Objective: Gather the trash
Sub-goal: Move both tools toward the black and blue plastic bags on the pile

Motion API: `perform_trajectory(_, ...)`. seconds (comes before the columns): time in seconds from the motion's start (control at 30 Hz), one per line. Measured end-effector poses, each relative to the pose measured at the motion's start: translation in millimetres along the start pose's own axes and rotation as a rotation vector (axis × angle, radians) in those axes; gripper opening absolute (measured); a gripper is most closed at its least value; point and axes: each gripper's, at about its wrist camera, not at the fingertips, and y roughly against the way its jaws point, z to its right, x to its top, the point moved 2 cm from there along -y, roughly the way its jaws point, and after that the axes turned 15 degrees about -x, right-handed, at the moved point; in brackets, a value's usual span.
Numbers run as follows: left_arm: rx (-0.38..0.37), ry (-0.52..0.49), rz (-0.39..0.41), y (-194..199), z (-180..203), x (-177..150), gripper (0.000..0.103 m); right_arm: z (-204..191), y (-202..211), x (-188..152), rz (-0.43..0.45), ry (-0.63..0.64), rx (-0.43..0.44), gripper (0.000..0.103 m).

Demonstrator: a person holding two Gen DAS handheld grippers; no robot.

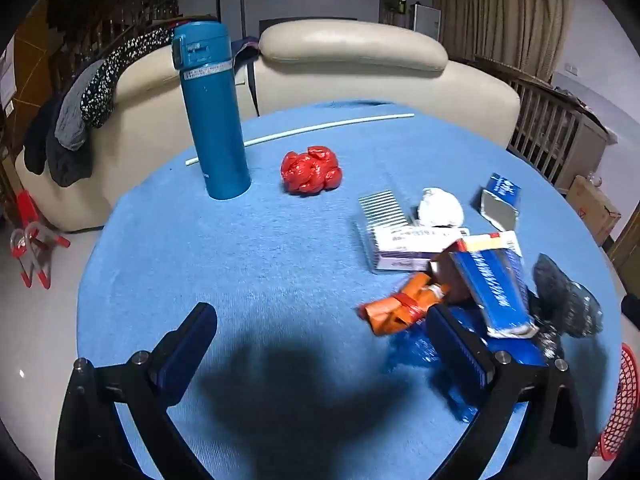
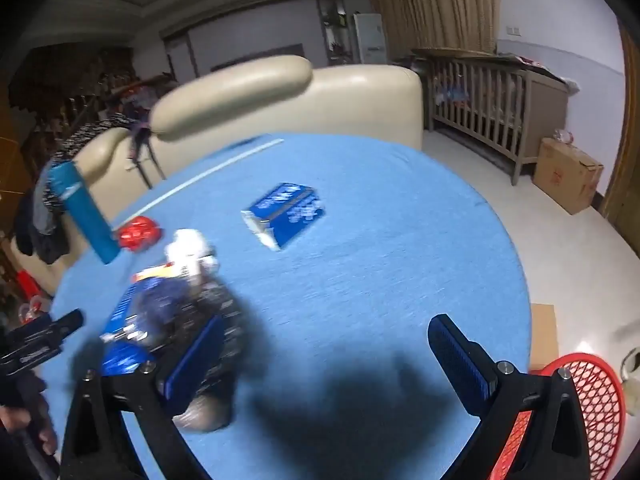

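Trash lies on a round blue table (image 1: pixel 248 248). In the left wrist view I see a crumpled red bag (image 1: pixel 311 169), a white paper wad (image 1: pixel 439 207), a white and purple box (image 1: pixel 404 245), an orange wrapper (image 1: pixel 404 307), a long blue box (image 1: pixel 494 292), a small blue carton (image 1: pixel 500 200) and a dark plastic bag (image 1: pixel 566 296). My left gripper (image 1: pixel 322 340) is open and empty, left of the pile. My right gripper (image 2: pixel 326 350) is open and empty; its left finger touches the dark bag (image 2: pixel 208 316). The blue carton (image 2: pixel 286 214) lies ahead of it.
A tall teal flask (image 1: pixel 210 112) stands at the table's back left, with a white rod (image 1: pixel 304 132) behind it. A red mesh basket (image 2: pixel 576 400) sits on the floor at the right. A cream sofa (image 1: pixel 352 64) stands behind the table.
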Motion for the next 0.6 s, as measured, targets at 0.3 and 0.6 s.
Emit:
perform_trajectory(0.3,-0.019,0.015,0.029,27.6,10.4,-15.2,0.103,-35.4,58.1,-26.7,0.039,0.042,0.072,0.103)
perform_trajectory(0.6,-0.012,0.013,0.025,30.9,11.2,-20.7,0.103,-46.3,66.8,-33.6,0.054,0.102,0.023,0.103)
